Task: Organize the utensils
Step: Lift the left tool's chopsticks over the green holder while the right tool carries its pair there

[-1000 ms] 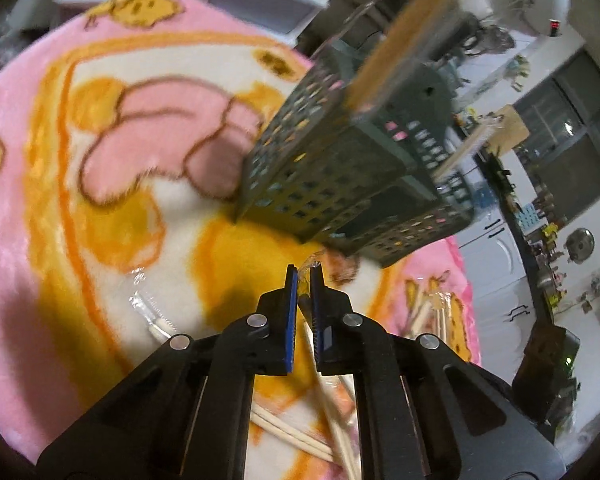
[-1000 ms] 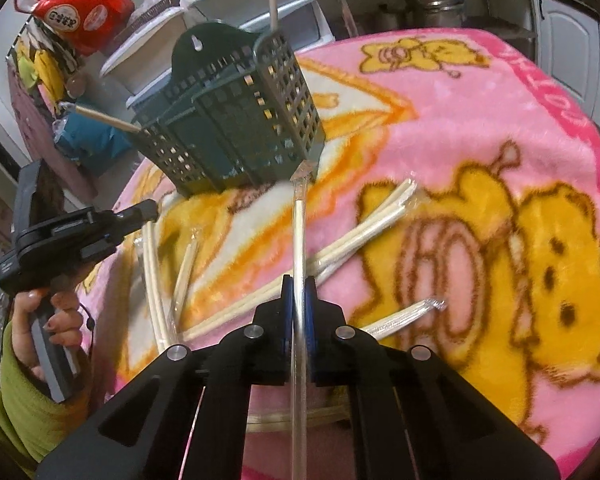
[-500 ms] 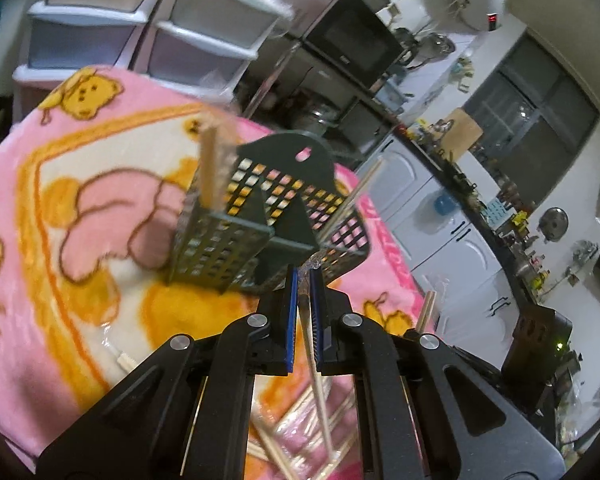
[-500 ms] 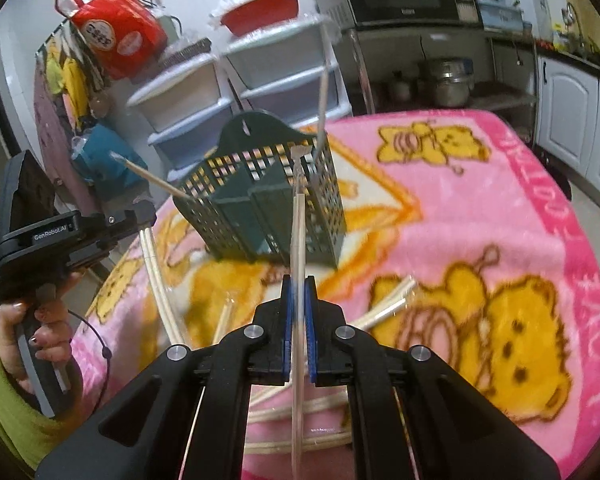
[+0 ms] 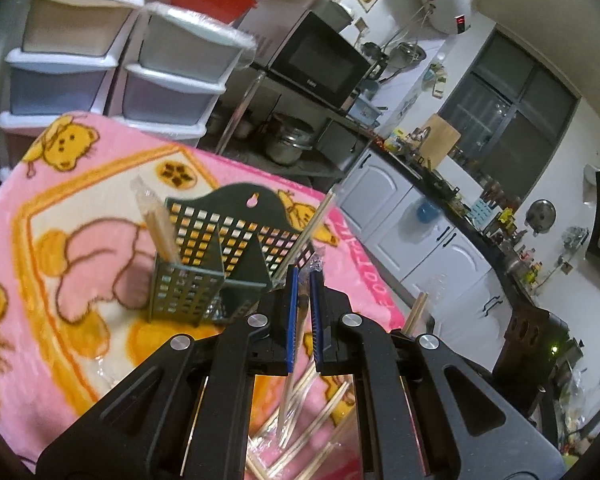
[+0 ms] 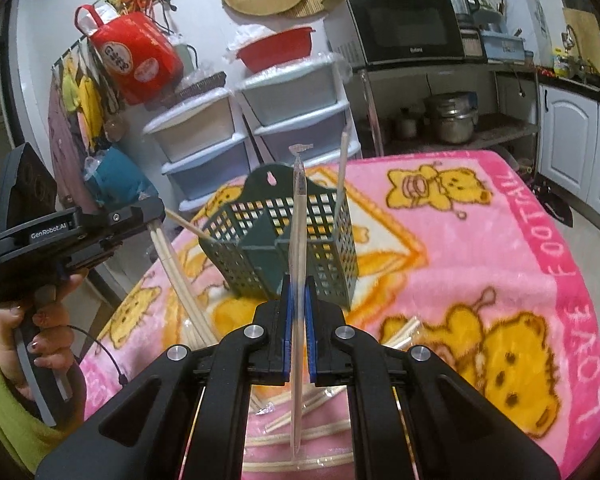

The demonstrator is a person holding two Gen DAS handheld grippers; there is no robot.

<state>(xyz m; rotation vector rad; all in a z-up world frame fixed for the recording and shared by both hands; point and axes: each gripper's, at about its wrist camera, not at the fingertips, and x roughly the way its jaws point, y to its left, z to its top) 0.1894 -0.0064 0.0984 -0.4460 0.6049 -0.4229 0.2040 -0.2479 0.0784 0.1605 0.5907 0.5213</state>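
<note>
A dark green perforated utensil caddy (image 5: 204,264) (image 6: 284,244) stands upright on a pink bear-print blanket (image 5: 52,264) (image 6: 480,248). Wrapped chopstick pairs stand in it, one at its left (image 5: 160,224) and one at its right (image 6: 340,176). My left gripper (image 5: 303,280) is shut on a wrapped chopstick pair (image 5: 292,384) that hangs down; in the right wrist view it shows at the left (image 6: 156,224). My right gripper (image 6: 296,284) is shut on a wrapped chopstick pair (image 6: 298,216), held upright in front of the caddy.
Several more wrapped chopstick pairs lie on the blanket near me (image 5: 312,412) (image 6: 300,432). Behind the table stand plastic drawer units (image 6: 260,120), a microwave (image 6: 404,32) on a metal rack, and white kitchen cabinets (image 5: 400,220).
Both grippers have risen and tilted up with their chopsticks, so the caddy now sits lower and farther off. The caddy, earlier tipped in view, now appears upright.
</note>
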